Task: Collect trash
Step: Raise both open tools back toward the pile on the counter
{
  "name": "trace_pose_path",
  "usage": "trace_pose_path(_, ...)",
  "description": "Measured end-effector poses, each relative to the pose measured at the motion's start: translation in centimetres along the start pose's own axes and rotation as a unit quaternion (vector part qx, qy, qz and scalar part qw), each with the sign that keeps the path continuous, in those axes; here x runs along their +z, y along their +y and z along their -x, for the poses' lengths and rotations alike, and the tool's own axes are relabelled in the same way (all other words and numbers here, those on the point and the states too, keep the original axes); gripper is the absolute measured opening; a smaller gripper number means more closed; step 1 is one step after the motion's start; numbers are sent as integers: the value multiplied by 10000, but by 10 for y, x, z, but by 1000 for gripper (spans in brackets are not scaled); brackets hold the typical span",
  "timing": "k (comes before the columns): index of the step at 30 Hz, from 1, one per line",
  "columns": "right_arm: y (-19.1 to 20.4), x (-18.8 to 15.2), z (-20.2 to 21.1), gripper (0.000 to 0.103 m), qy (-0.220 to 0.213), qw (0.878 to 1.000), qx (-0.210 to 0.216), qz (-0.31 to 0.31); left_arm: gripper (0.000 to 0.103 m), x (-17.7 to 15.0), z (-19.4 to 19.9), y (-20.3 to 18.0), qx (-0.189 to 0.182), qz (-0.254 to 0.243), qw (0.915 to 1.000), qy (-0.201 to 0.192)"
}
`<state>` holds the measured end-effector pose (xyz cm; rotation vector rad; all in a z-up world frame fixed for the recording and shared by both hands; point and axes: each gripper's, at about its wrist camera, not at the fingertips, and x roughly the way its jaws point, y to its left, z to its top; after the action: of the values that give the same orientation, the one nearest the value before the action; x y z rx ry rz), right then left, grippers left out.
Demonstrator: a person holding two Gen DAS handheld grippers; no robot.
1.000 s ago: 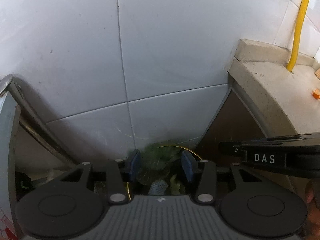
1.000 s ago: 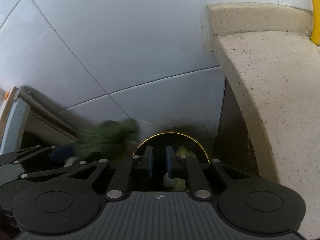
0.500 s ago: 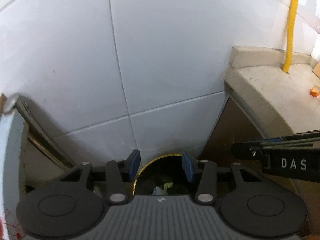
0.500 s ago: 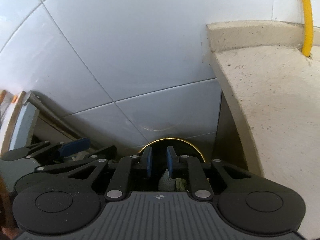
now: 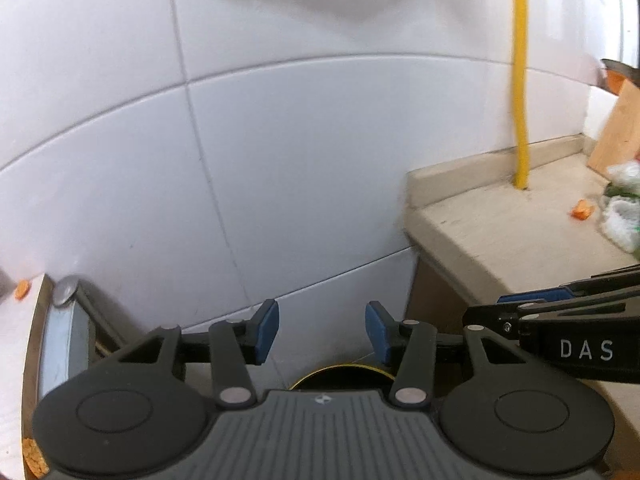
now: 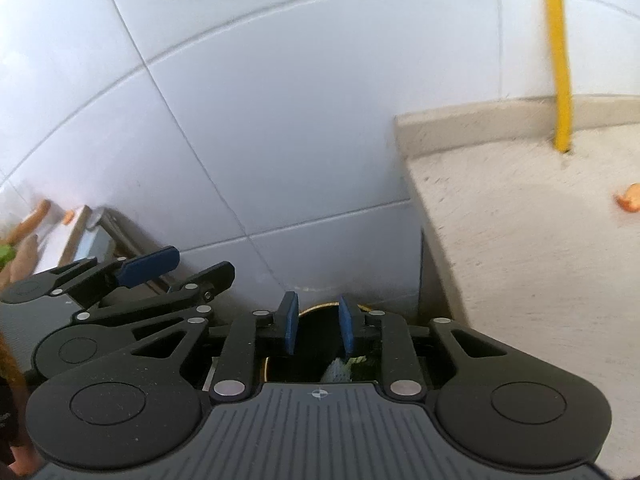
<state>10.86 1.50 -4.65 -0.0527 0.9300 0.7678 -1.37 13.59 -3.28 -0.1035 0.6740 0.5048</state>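
A white tiled wall [image 5: 280, 140] backs the stone tabletop [image 6: 520, 240], where an orange scrap [image 6: 628, 202] lies. Below, the gold-rimmed bin [image 6: 320, 336] holds trash [image 6: 340, 368]. The left gripper [image 5: 321, 332] is partly open and empty; the right gripper [image 6: 318, 326], jaws opening, is empty too.

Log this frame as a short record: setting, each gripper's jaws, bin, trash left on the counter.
setting: white tiled wall, beige stone counter, yellow pipe
left gripper: jaws apart and opening, nothing between them
right gripper: jaws opening, nothing gripped
bin: gold-rimmed, below both grippers, white and green scraps inside
trash on counter: orange peel piece; green-and-white scraps by a wooden board
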Motion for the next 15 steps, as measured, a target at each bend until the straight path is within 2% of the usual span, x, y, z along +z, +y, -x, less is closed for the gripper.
trace_pose_path(3, -4, -2, 16, 37, -167, 9998, -112, -27, 47, 3, 6, -10, -134, -93, 9998, -108)
trace_pose_path(8, -21, -8, 40, 40, -385, 9983, -392, -202, 48, 10, 13, -32, -447, -291, 9983, -227)
trace_pose_path(11, -34, -12, 53, 49, -503, 9961, -646, -322, 49, 14, 16, -46, -668, -417, 9966, -260)
trace_pose_path(15, -49, -17, 69, 53, -636, 9918, -1009, -467, 53, 19, 18, -67, -958, -561, 9934, -280)
